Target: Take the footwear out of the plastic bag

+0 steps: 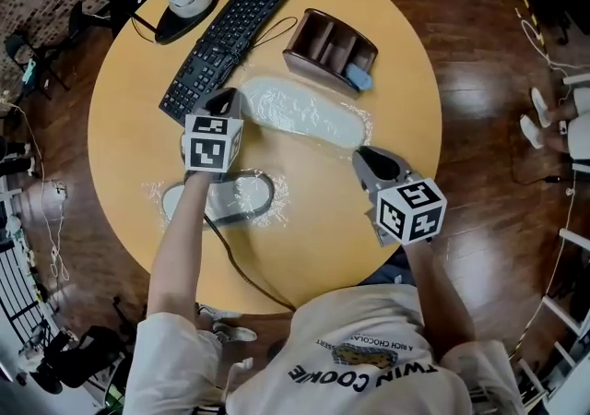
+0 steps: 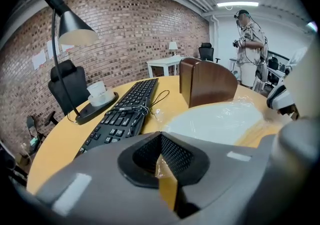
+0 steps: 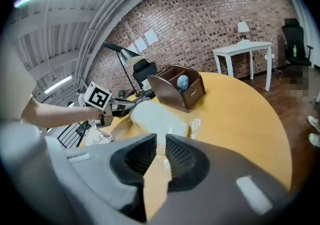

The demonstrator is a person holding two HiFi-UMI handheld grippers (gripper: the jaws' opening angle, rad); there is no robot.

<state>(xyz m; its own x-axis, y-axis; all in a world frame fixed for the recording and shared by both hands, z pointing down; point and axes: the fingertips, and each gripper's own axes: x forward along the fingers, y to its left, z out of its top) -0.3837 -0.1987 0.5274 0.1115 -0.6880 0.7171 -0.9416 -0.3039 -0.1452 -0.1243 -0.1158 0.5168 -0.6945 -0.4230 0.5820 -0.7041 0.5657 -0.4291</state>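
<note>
Well, left gripper: jaws together.
Right gripper: narrow gap (nothing in it).
White slipper: flat oval in crinkly clear bag, just ahead.

Office-type workroom, loft style. Ahead of the left gripper: black keyboard, desk lamp with a cup on its base, wooden desk organiser, all on a round yellow table. Beyond them: brick wall, black office chair, small white desk. Overhead: bare pipes, strip light. Underneath: dark hardwood floor. Far to its right: a second person, standing.
</note>
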